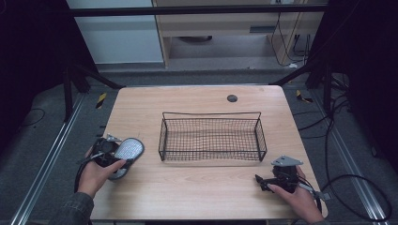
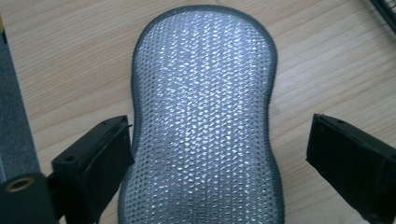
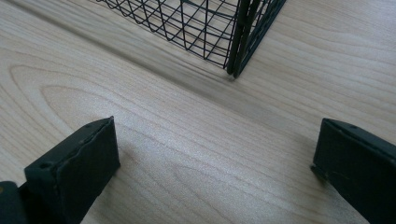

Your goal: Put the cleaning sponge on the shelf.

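Two grippers spread wide, neither grasping anything.
Centre your left gripper (image 2: pixel 219 154) over the scouring pad (image 2: pixel 203 116), then clench; right gripper (image 3: pixel 215 163) idles near the wire basket (image 3: pixel 210 28).

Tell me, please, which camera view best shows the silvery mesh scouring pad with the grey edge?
The left gripper view: the silvery mesh scouring pad lies close up, weave and grey edge clear. The high view shows it small, at the table's left. The right gripper view faces the black wire basket instead.

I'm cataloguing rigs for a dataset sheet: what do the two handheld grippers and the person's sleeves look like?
Both the left gripper and the right gripper are black with blocky rectangular jaws. The right one carries a grey three-cornered plate. Black cables trail from each. A grey-green sleeve covers the left forearm.
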A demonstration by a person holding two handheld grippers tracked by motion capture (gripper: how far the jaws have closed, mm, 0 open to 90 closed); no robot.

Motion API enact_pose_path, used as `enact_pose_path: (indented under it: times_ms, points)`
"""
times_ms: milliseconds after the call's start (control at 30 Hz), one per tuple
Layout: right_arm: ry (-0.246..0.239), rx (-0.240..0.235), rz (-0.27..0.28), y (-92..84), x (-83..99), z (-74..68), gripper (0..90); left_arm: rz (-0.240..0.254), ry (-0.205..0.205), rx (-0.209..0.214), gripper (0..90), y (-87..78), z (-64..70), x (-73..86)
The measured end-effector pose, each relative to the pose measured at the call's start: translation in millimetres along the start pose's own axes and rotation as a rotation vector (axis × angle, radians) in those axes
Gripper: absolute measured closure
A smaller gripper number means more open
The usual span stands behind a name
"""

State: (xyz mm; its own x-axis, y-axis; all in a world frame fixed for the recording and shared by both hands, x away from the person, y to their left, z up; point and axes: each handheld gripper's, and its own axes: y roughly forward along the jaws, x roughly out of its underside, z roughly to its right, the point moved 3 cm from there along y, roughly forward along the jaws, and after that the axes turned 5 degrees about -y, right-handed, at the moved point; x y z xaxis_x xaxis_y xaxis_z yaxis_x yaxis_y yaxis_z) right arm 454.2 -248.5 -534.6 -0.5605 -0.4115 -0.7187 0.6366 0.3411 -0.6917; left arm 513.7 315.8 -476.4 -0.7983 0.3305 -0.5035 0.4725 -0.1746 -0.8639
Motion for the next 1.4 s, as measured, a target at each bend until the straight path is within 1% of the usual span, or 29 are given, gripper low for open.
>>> enact_pose_path:
  times_ms: [67,100,167,200,267,300,333,400,433,467,500,533,600,633,667,733,1000,1100,1133,1233,1400]
  points:
    - [0.0,0.0,0.0,0.0,0.0,0.0,0.4,-0.021,0.006,0.009,4.8,-0.2,-1.5,-1.2]
    - [0.0,0.0,0.0,0.0,0.0,0.0,0.4,-0.021,0.006,0.009,4.6,-0.2,-1.5,-1.2]
    - [0.0,0.0,0.0,0.0,0.0,0.0,0.4,-0.046,0.014,0.021,4.6,0.1,-2.4,-3.2]
    - [-0.001,0.0,0.0,0.0,0.0,0.1,0.4,-0.06,0.021,0.019,4.5,0.4,-3.2,-5.9]
    - [0.0,0.0,0.0,0.0,0.0,0.0,0.4,-0.082,0.027,0.029,4.3,2.9,-3.0,-7.9]
    - [0.0,0.0,0.0,0.0,0.0,0.0,0.4,-0.082,0.027,0.029,4.3,2.9,-3.0,-7.9]
    - [0.0,0.0,0.0,0.0,0.0,0.0,0.4,-0.103,0.035,0.026,4.5,6.3,-3.7,-10.6]
    - [0.0,0.0,0.0,0.0,0.0,0.0,0.4,-0.104,0.032,0.023,4.0,8.8,-3.5,-12.2]
    - [0.0,0.0,0.0,0.0,0.0,0.0,0.4,-0.116,0.042,0.03,4.1,13.2,-3.4,-15.7]
    - [0.0,0.0,0.0,0.0,0.0,0.0,0.4,-0.116,0.042,0.03,4.2,13.2,-3.4,-15.7]
    - [0.0,0.0,0.0,0.0,0.0,0.0,0.4,-0.128,0.049,0.028,4.2,16.9,-4.3,-18.5]
    - [0.0,0.0,0.0,0.0,0.0,0.0,0.4,-0.128,0.049,0.028,4.2,16.9,-4.3,-18.5]
    - [0.0,0.0,0.0,0.0,0.0,0.0,0.4,-0.159,0.045,0.022,4.4,22.5,-7.1,-19.7]
    - [0.0,0.0,0.0,0.0,0.0,0.0,0.4,-0.159,0.045,0.022,4.1,22.5,-7.1,-19.7]
    - [0.0,0.0,0.0,0.0,0.0,0.0,0.4,-0.169,0.046,0.016,4.1,24.6,-8.2,-19.5]
    - [0.0,0.0,0.0,0.0,0.0,0.0,0.4,-0.167,0.041,0.014,3.9,25.6,-8.7,-19.4]
    - [0.0,0.0,0.0,0.0,0.0,0.0,0.4,-0.191,0.032,0.03,4.0,31.6,-13.9,-17.0]
    - [0.0,0.0,0.0,0.0,0.0,0.0,0.4,-0.193,0.022,0.034,3.0,33.9,-16.5,-16.6]
    - [0.0,0.0,0.0,0.0,0.0,0.0,0.4,-0.195,0.008,0.044,2.5,36.0,-17.2,-16.2]
    - [0.0,0.0,0.0,0.0,0.0,0.0,0.4,-0.203,0.004,0.053,1.7,38.3,-17.7,-15.8]
    - [-0.001,0.0,0.0,0.0,0.0,0.1,0.4,-0.193,-0.005,0.06,2.6,38.7,-16.4,-16.4]
